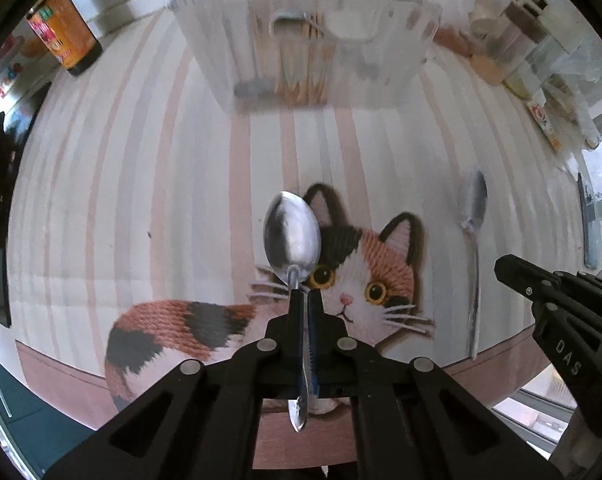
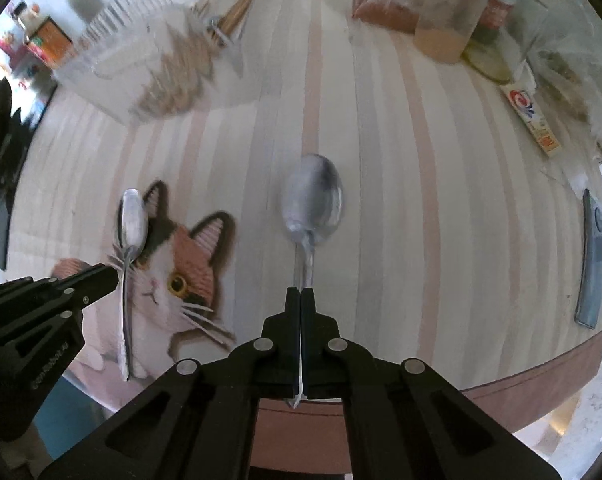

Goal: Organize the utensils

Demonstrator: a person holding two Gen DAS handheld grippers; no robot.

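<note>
In the left wrist view my left gripper (image 1: pixel 306 296) is shut on the handle of a steel spoon (image 1: pixel 292 236), whose bowl sticks out ahead over the cat picture (image 1: pixel 365 276). My right gripper (image 1: pixel 501 266) comes in from the right beside a second, blurred spoon (image 1: pixel 474 204). In the right wrist view the right gripper (image 2: pixel 301 294) is shut on that spoon's (image 2: pixel 313 200) handle, above the striped cloth. The left gripper (image 2: pixel 111 272) with its spoon (image 2: pixel 132 220) shows at the left. A clear plastic utensil box (image 1: pixel 205 40) holding chopsticks and other cutlery stands at the table's far side.
The striped tablecloth (image 1: pixel 141 160) covers the table. An orange-labelled bottle (image 1: pixel 65 36) stands at the back left. Jars and packets (image 2: pixel 449 16) crowd the back right. A long grey flat object (image 2: pixel 591 256) lies near the right edge. The table's front edge runs just below both grippers.
</note>
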